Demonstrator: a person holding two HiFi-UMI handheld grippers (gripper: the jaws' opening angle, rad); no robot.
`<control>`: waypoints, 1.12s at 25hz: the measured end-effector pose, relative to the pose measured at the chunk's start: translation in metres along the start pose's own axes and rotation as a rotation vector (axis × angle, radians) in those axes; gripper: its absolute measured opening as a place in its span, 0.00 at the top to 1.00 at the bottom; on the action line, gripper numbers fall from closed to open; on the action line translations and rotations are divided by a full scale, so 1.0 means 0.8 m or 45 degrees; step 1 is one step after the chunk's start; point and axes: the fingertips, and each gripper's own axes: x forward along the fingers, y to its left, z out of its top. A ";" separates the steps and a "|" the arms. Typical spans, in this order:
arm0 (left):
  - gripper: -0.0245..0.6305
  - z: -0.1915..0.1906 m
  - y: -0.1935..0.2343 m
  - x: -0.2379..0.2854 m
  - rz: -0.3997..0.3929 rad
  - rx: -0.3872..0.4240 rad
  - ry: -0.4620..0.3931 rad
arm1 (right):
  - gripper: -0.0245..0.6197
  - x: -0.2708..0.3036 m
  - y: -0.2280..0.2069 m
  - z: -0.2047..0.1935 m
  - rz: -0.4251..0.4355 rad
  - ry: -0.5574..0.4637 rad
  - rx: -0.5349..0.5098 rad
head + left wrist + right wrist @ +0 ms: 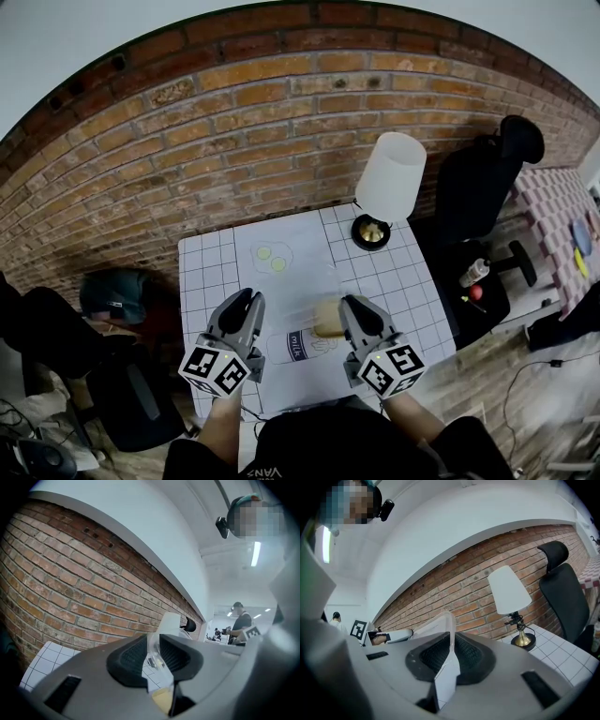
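Nearest the lens: held the left tool (247,302) and the right tool (360,306) side by side above the near edge of the counter (398,277), on the viewer's side of the lamp (390,176). Pinched a clear plastic bag (439,629) from both ends. Looked thin, glossy and see-through, with a rounded corner standing up past the right tool's pads and a crumpled fold caught in the left tool's. Showed a pale tan block (328,319) through the film, low down and just beside the right tool, closer to the lamp than the left tool was. Stood narrow on both sides, closed down on the plastic with only the film between the pads. Hung stretched between the two tools, above the printed sheet (281,281) with the egg drawing (272,258), in front and to the left of the lamp. Sat well apart from the black chair (478,192) right of the lamp.
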 end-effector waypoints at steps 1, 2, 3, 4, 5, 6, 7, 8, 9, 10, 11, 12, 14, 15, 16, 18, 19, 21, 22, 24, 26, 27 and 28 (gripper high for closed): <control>0.83 0.001 0.000 -0.001 0.001 0.003 -0.002 | 0.92 0.000 0.001 0.000 0.000 0.000 0.000; 0.83 0.001 0.000 -0.003 0.002 0.006 -0.004 | 0.92 0.000 0.002 -0.001 0.002 0.000 -0.001; 0.83 0.001 0.000 -0.004 0.003 0.007 -0.005 | 0.92 0.000 0.003 -0.001 0.002 0.000 -0.003; 0.83 0.001 0.001 -0.005 0.004 0.007 -0.006 | 0.92 -0.001 0.004 -0.002 0.003 0.002 -0.007; 0.83 0.001 0.001 -0.006 0.005 0.004 -0.006 | 0.92 -0.001 0.005 -0.003 0.003 0.004 -0.010; 0.83 0.001 0.000 -0.007 0.005 0.003 -0.007 | 0.92 -0.001 0.005 -0.003 0.004 0.006 -0.012; 0.83 0.001 0.000 -0.007 0.005 0.002 -0.007 | 0.92 -0.001 0.005 -0.004 0.004 0.007 -0.013; 0.83 0.001 0.000 -0.007 0.006 0.002 -0.008 | 0.92 -0.001 0.005 -0.005 0.004 0.009 -0.013; 0.83 0.001 0.000 -0.008 0.006 0.004 -0.009 | 0.92 -0.001 0.005 -0.005 0.003 0.010 -0.013; 0.83 0.000 0.000 -0.008 0.006 0.005 -0.010 | 0.92 -0.001 0.005 -0.006 0.002 0.010 -0.013; 0.83 0.000 0.001 -0.008 0.007 0.005 -0.010 | 0.92 -0.001 0.005 -0.006 0.001 0.011 -0.013; 0.83 0.000 0.001 -0.008 0.008 0.004 -0.010 | 0.92 -0.001 0.005 -0.006 0.000 0.011 -0.013; 0.83 -0.001 0.002 -0.008 0.008 0.004 -0.009 | 0.92 0.000 0.005 -0.007 -0.002 0.012 -0.016; 0.83 -0.001 0.002 -0.008 0.007 0.005 -0.009 | 0.92 0.000 0.005 -0.007 -0.003 0.012 -0.017; 0.83 -0.001 0.002 -0.008 0.006 0.005 -0.010 | 0.92 0.000 0.005 -0.007 -0.004 0.013 -0.017; 0.83 0.000 0.002 -0.008 0.006 0.006 -0.010 | 0.92 0.000 0.005 -0.006 -0.007 0.015 -0.015; 0.83 0.000 0.002 -0.008 0.008 0.006 -0.009 | 0.92 0.000 0.006 -0.006 -0.009 0.017 -0.015; 0.83 0.000 0.003 -0.007 0.010 0.005 -0.006 | 0.92 0.001 0.006 -0.005 -0.015 0.019 -0.013; 0.83 0.000 0.003 -0.006 0.010 0.006 -0.005 | 0.92 0.001 0.005 -0.004 -0.017 0.019 -0.013; 0.83 -0.001 0.003 -0.006 0.011 0.007 -0.003 | 0.93 0.001 0.004 -0.006 -0.018 0.019 -0.011; 0.83 -0.002 0.003 -0.006 0.010 0.010 -0.002 | 0.93 0.002 0.003 -0.008 -0.014 0.017 -0.009; 0.83 -0.002 0.004 -0.006 0.008 0.012 -0.002 | 0.93 0.002 0.003 -0.009 -0.013 0.016 -0.009; 0.83 -0.002 0.005 -0.005 0.008 0.013 -0.002 | 0.93 0.003 0.003 -0.010 -0.013 0.016 -0.008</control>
